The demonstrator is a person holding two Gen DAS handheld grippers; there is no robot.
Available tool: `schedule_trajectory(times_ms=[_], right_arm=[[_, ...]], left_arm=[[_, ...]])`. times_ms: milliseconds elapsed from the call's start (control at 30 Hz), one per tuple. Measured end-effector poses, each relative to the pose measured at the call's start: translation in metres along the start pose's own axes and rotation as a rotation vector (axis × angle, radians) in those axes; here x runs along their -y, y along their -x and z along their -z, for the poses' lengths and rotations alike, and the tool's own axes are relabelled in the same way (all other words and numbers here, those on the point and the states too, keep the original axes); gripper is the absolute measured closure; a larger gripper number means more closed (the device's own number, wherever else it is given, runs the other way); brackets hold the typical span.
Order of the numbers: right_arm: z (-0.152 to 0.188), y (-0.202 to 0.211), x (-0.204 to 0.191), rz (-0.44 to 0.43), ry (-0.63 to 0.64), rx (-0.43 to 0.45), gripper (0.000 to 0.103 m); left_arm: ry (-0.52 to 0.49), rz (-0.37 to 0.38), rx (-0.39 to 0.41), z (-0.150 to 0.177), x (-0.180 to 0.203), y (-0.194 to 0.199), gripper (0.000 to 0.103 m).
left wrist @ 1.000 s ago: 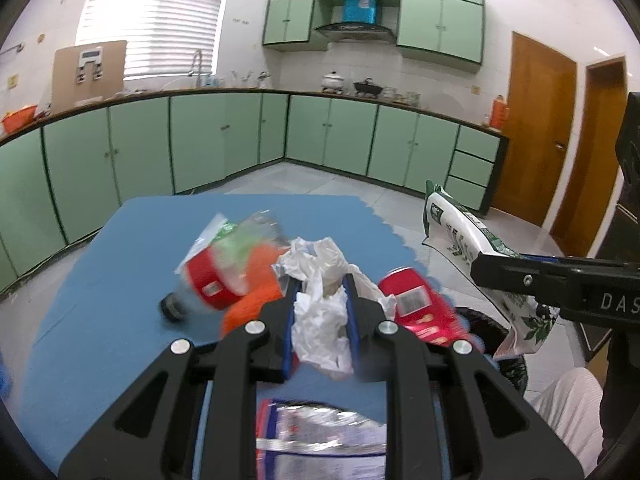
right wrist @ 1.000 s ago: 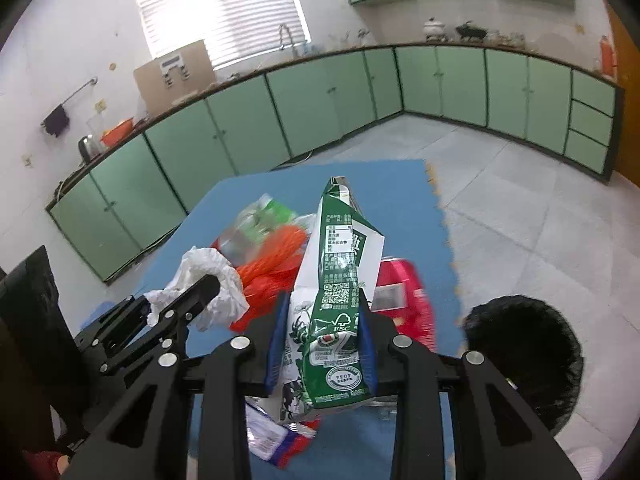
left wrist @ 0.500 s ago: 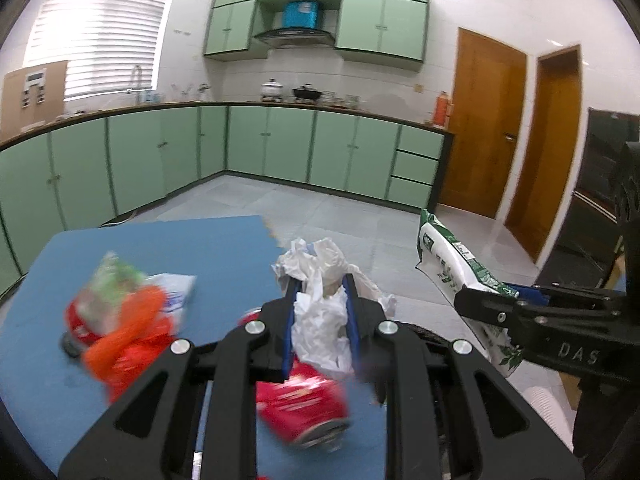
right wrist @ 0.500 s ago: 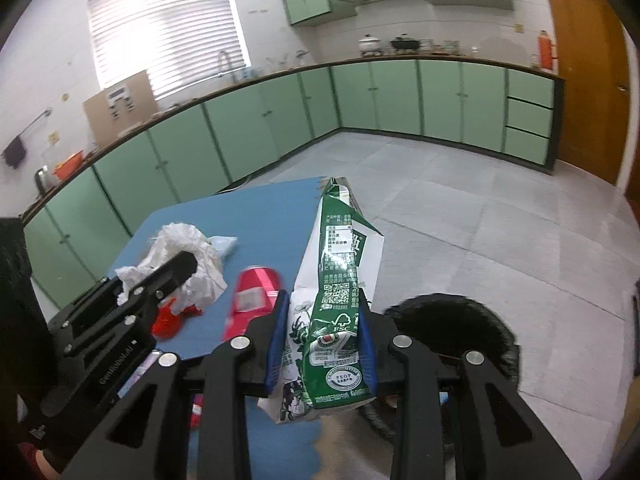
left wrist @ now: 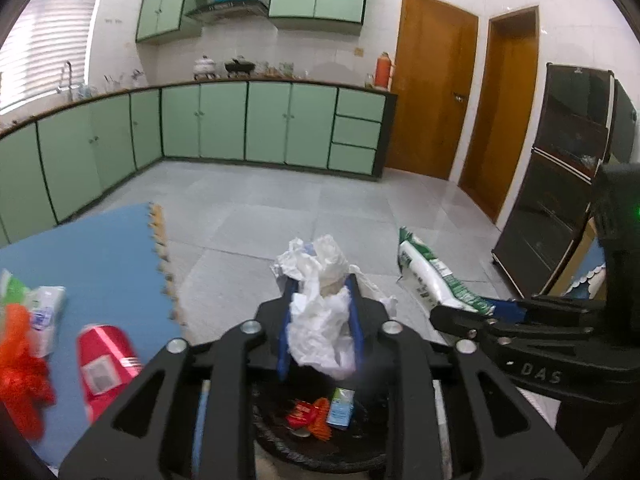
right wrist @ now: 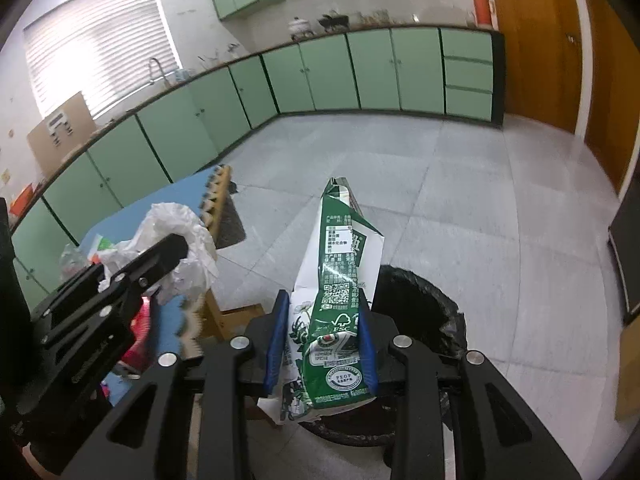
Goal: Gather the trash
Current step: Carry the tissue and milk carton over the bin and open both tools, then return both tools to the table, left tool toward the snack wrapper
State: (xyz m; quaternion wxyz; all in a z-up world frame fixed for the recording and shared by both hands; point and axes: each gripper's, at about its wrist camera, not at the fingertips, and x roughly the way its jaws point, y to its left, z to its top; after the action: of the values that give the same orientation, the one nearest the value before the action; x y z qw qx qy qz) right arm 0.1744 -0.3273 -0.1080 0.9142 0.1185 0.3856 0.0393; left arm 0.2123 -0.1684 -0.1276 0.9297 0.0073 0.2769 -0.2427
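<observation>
1. The left gripper (left wrist: 320,320) carries a crumpled white plastic wrapper (left wrist: 322,312) between its blue pads. The jaws are opening, with the wad between them and bulging out past the fingertips.
2. The wrapper is thin, creased film, bright white with a faint beige patch near its top; it hangs above a round black trash bin (left wrist: 320,436) on the grey tiled floor.
3. The right gripper (right wrist: 322,340) is clamped on a flattened green-and-white paper milk carton (right wrist: 336,292). The carton is dented, its torn gable top points away from the camera, and a printed code square and round seals show on its green face.
4. In the right wrist view the carton stands over the bin's dark mouth (right wrist: 420,304), tilted slightly left.
5. Inside the bin lie a small red packet (left wrist: 299,416), an orange scrap (left wrist: 320,420) and a small blue-and-green box (left wrist: 341,408).
6. On the blue foam mat (left wrist: 100,264) remain a red cylindrical can (left wrist: 106,364), an orange net bag (left wrist: 20,364) and a clear plastic wrapper with green print (left wrist: 40,312); all three are blurred, and the net bag is cut off at the picture's edge.
7. Much of the bin's rim is hidden behind the gripper frames, and the carton's small print is too fine to read.
</observation>
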Motion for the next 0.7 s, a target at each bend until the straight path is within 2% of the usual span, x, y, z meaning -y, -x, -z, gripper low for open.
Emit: schedule_trajectory(times_ms=[67, 100, 167, 267, 367, 533, 700], right_arm=[[0.000, -0.009, 0.015, 0.011, -0.025, -0.020, 0.065], [0.000, -0.014, 0.022, 0.018, -0.039, -0.029, 0.057], [0.001, -0.020, 0.032, 0.038, -0.061, -0.039, 0.054], [0.004, -0.020, 0.046, 0.062, -0.083, -0.039, 0.048], [0.004, -0.017, 0.048, 0.083, -0.086, -0.021, 0.037], [0.003, -0.006, 0.034, 0.099, -0.054, 0.029, 0.019], [0.002, 0.007, -0.001, 0.080, 0.011, 0.114, 0.013]], left_arm=[[0.014, 0.024, -0.019, -0.002, -0.002, -0.011, 0.059], [0.020, 0.037, -0.027, -0.002, -0.001, -0.018, 0.055], [0.020, 0.042, -0.028, -0.005, -0.001, -0.023, 0.048], [0.020, 0.046, -0.025, -0.005, -0.003, -0.024, 0.044], [0.031, 0.039, -0.019, -0.008, -0.008, -0.022, 0.040], [0.068, -0.002, 0.011, -0.010, -0.025, 0.006, 0.035], [0.068, -0.088, 0.045, -0.002, -0.044, 0.046, 0.031]])
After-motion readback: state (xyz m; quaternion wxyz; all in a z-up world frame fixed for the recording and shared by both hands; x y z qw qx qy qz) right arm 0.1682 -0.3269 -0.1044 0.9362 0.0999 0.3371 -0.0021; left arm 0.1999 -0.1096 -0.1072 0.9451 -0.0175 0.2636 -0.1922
